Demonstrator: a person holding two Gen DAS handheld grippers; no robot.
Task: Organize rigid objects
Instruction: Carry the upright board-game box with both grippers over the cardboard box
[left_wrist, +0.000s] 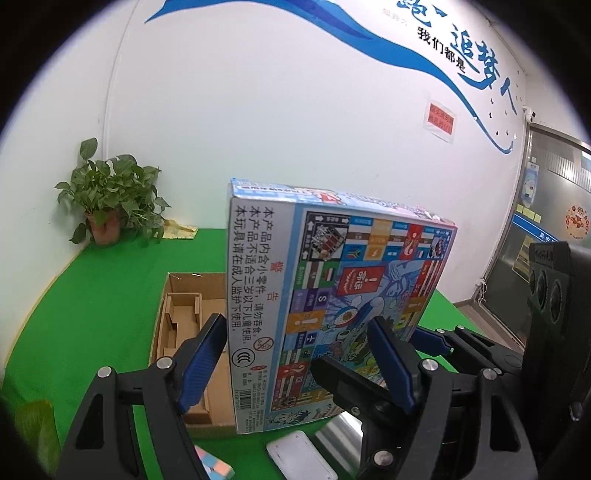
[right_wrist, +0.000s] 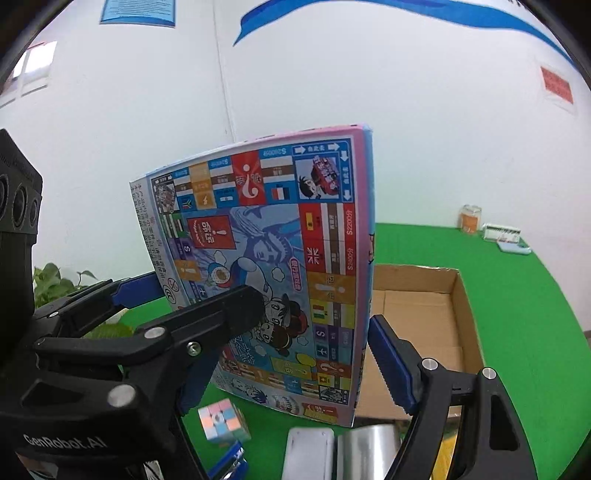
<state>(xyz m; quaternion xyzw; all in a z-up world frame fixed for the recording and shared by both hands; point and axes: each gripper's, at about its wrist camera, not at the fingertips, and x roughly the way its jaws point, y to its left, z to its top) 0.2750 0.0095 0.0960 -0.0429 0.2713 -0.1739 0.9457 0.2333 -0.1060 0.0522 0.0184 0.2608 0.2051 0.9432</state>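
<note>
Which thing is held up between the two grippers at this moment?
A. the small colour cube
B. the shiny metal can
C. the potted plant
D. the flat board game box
D: the board game box stands upright above the green table, with the left gripper and the right gripper each clamped on one of its sides, while the cube lies below.

Two matte black plastic grippers, left gripper (left_wrist: 295, 350) and right gripper (right_wrist: 295, 354), ribbed blue pads (left_wrist: 197, 363) lining the fingers, round silver screws at the pivots, white "GenRobot.AI" lettering (right_wrist: 64, 441) on the right housing
</note>
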